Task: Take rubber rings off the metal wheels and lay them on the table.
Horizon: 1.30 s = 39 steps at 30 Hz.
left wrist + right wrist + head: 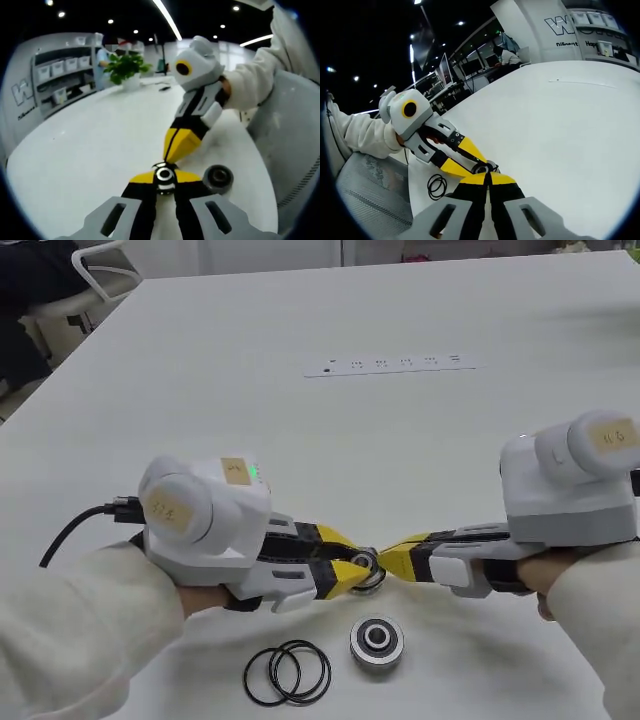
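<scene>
My left gripper [352, 570] [165, 182] is shut on a small metal wheel [365, 564] [165, 173], holding it just above the white table [300, 440]. My right gripper [388, 560] [489, 176] comes in from the opposite side, its yellow tips pinched shut on the black rubber ring [372, 581] at the wheel's edge. A second metal wheel [377, 642] [218, 177] lies flat on the table nearer to me. A few loose black rubber rings [288, 672] [437, 185] lie overlapping to its left.
A white power strip [390, 364] lies across the middle of the table. A black cable [75, 530] trails left from my left gripper. A white chair [100, 270] stands at the far left corner. A potted plant [127, 67] stands at the table's far end.
</scene>
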Motion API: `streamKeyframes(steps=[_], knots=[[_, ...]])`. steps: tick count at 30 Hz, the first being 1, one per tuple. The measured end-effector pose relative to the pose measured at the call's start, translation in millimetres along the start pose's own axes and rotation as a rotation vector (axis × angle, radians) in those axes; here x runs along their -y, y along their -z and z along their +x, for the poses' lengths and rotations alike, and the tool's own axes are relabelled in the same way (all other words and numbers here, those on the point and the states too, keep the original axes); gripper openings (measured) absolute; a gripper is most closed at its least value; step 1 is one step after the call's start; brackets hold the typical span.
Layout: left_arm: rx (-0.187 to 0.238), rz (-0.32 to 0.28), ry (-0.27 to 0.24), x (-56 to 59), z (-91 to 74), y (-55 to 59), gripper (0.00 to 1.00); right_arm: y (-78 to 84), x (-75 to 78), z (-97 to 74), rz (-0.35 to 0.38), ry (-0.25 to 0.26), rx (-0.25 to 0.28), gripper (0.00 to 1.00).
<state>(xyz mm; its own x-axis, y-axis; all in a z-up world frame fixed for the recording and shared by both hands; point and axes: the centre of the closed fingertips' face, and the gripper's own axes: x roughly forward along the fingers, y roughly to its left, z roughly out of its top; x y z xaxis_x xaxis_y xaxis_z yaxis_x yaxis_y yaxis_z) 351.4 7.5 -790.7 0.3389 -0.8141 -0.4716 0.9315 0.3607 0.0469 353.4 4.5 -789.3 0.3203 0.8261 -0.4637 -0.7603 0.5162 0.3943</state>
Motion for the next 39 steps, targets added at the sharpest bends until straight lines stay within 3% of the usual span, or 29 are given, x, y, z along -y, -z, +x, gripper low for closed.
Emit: streamKeyframes(steps=[14,16,25,34,39], knots=[[0.001,-0.001,-0.001,0.3,0.1,0.1,0.13,-3.0,-6.4,1.4,-0.017,-0.025,0.008,0.00],[0.001,-0.001,-0.001,0.3,0.1,0.1,0.13,-9.7,-8.3,0.2,-0.009,-0.037,0.042,0.00],[0.002,-0.012,-0.005,0.1,0.1,0.0,0.14,-7.0,-1.9,-1.1,0.009,-0.016,0.033,0.00],[-0.050,-0.005,-0.008,0.9,-0.4,-1.0,0.15,-6.5,-3.0,-1.5,0.022,-0.020,0.024,0.00],[-0.078,0.025,0.018,7.9,-4.0,-1.1,0.21,-7.7,-6.2,-2.5,0.021,-0.031,0.024,0.00]])
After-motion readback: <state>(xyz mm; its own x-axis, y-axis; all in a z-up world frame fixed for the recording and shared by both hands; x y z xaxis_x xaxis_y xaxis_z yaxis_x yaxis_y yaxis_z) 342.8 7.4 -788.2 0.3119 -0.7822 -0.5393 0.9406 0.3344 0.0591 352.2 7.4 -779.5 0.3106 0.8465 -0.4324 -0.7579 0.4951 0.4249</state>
